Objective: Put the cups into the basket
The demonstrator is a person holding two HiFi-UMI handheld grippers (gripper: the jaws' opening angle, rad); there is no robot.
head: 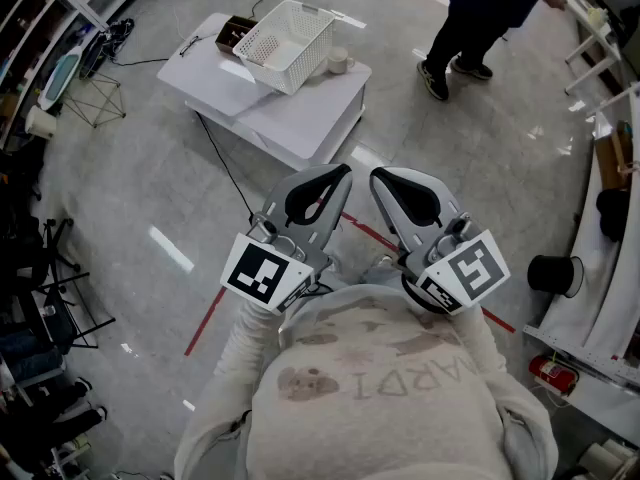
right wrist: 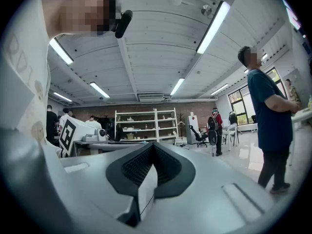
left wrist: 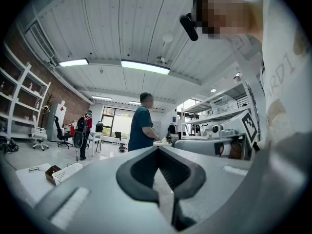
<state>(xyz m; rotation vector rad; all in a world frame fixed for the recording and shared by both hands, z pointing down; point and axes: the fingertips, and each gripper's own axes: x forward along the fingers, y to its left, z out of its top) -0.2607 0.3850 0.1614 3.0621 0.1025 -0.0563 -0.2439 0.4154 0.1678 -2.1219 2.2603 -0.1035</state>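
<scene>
A white mesh basket (head: 290, 30) stands tilted on a low white table (head: 300, 118) far ahead of me. A small pale cup (head: 340, 61) sits on the table just right of the basket. Both grippers are held close to my chest, well short of the table. My left gripper (head: 345, 173) is shut with nothing in it, and so is my right gripper (head: 377, 175). In the left gripper view the shut jaws (left wrist: 157, 149) point across the room, with the basket (left wrist: 68, 172) small at lower left. The right gripper view shows its shut jaws (right wrist: 153, 145) and no cup.
A brown box (head: 236, 33) lies behind the basket. A person in dark blue (head: 480, 18) stands at the upper right, beside benches (head: 600, 268) along the right side. A cable (head: 225, 168) and red floor tape (head: 205, 318) cross the grey floor. Racks line the left edge.
</scene>
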